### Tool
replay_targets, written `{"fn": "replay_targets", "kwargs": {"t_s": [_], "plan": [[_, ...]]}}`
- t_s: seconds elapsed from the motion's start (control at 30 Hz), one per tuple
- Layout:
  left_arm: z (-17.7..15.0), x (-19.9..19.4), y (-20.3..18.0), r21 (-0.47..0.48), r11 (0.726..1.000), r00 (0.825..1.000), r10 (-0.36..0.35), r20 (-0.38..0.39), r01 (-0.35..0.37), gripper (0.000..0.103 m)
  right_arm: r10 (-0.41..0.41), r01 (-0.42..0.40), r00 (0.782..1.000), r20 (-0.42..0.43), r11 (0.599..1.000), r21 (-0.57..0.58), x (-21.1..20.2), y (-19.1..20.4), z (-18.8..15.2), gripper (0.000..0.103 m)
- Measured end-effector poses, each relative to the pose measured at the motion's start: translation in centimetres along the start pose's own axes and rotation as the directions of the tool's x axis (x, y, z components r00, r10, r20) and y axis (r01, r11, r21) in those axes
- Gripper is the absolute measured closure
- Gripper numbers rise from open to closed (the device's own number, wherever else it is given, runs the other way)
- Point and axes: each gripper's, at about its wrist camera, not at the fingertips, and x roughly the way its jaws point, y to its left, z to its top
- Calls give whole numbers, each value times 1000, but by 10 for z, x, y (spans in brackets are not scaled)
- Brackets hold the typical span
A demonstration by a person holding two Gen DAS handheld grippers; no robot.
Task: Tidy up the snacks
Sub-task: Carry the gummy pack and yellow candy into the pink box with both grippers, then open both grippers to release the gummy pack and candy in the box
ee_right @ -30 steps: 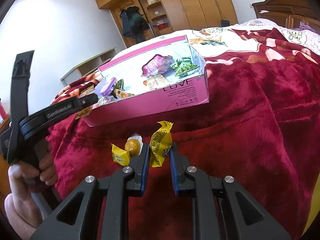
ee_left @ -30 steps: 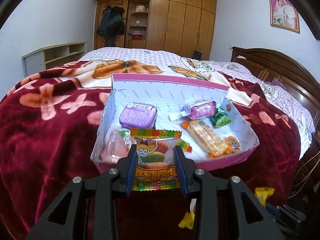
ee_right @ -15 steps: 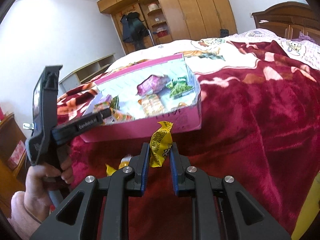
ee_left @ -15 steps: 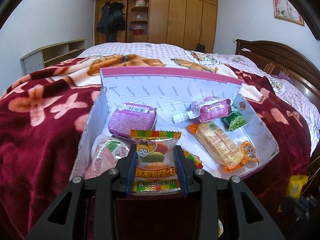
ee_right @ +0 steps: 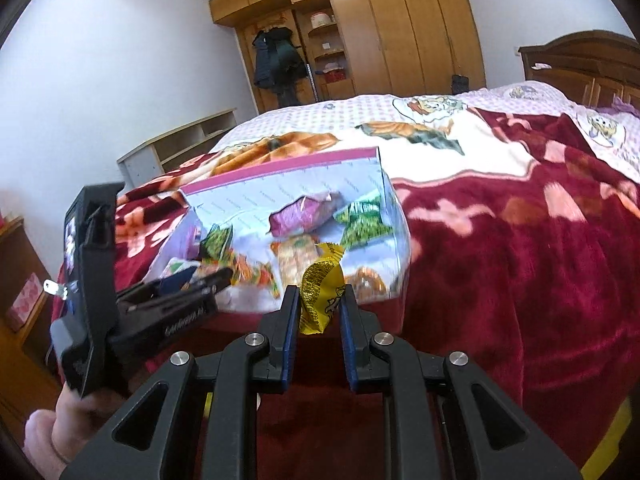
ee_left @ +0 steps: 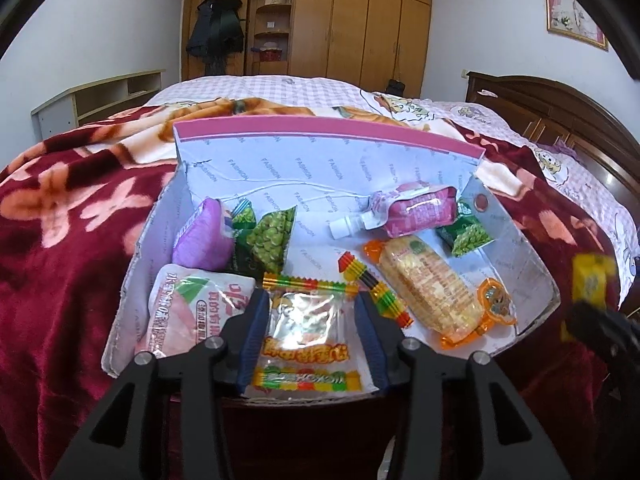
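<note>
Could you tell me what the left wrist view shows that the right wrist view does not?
Only the left wrist view: the gummy packet between the left gripper's opening jaws, and a framed picture.
Only the right wrist view: a hand under the left gripper, and the right gripper shut on the yellow candy.
Both: the pink box, wardrobe, red blanket.

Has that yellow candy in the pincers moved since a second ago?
Yes. The right gripper, shut on the yellow candy, has carried it up off the blanket toward the pink box; it now overlaps the box's front edge.
</note>
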Motion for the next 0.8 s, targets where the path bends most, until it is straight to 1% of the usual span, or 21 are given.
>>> {"fn": "replay_targets", "kwargs": {"t_s": [0.1, 0.37, 0.6, 0.8], "plan": [[0, 0, -1, 0, 1000, 1000, 0, 0, 0, 52, -9, 9, 1000, -9, 1000, -11, 12, -1, 9, 83], [0, 1, -2, -6, 1000, 1000, -4, -1, 4, 51, -24, 23, 999, -40, 999, -41, 41, -6, 25, 83], [1, 2, -2, -7, 1000, 1000, -7, -1, 7, 51, -41, 38, 996, -74, 998, -50, 63, -9, 30, 83], [1, 2, -2, -8, 1000, 1000, -7, -1, 7, 51, -37, 31, 996, -84, 997, -65, 70, -7, 31, 82]]}}
